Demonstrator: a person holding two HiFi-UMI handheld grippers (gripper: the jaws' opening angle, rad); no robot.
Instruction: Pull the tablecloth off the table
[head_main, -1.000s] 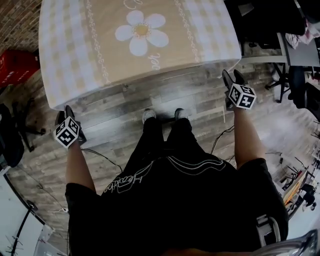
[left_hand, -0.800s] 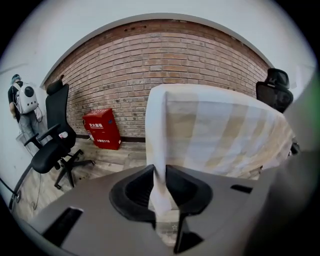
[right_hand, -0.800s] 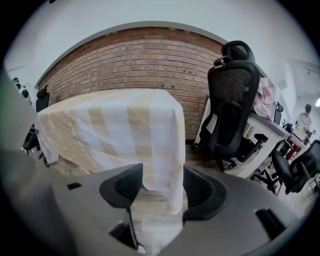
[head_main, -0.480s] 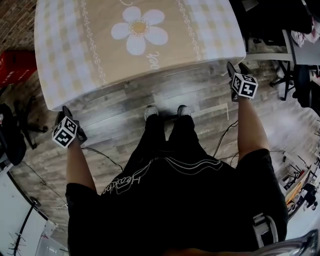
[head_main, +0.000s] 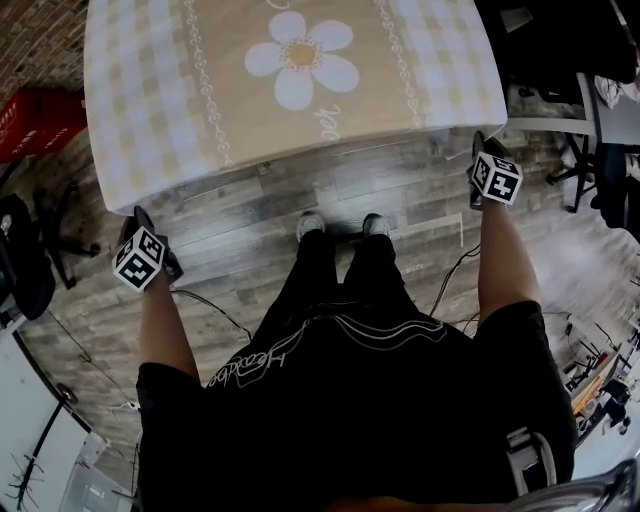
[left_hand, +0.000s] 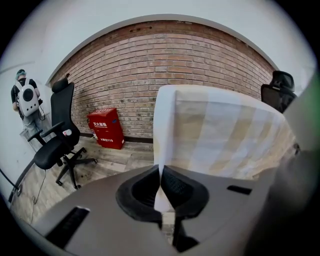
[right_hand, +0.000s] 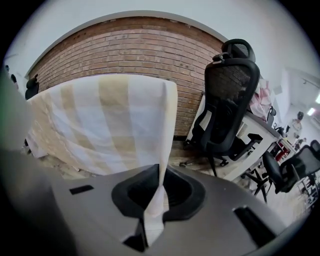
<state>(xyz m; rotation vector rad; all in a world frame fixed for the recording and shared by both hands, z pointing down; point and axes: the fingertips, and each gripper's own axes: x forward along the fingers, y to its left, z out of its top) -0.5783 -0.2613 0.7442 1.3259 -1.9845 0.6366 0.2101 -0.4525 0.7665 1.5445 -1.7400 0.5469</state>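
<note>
A beige and white checked tablecloth with a big white daisy covers the table in front of me. My left gripper sits at its near left hanging corner. In the left gripper view the gripper has just closed and is shut on a fold of cloth. At the near right corner is my right gripper. Seen from the right gripper view, that gripper has just closed on the cloth's edge, which runs down between the pads.
A red box stands by the brick wall at left, with a black office chair near it. More black chairs and a desk crowd the right side. Cables lie on the wooden floor by my feet.
My right gripper has moved forward to the cloth's right corner and closed on it. The left gripper stayed at the left corner and closed on the cloth.
</note>
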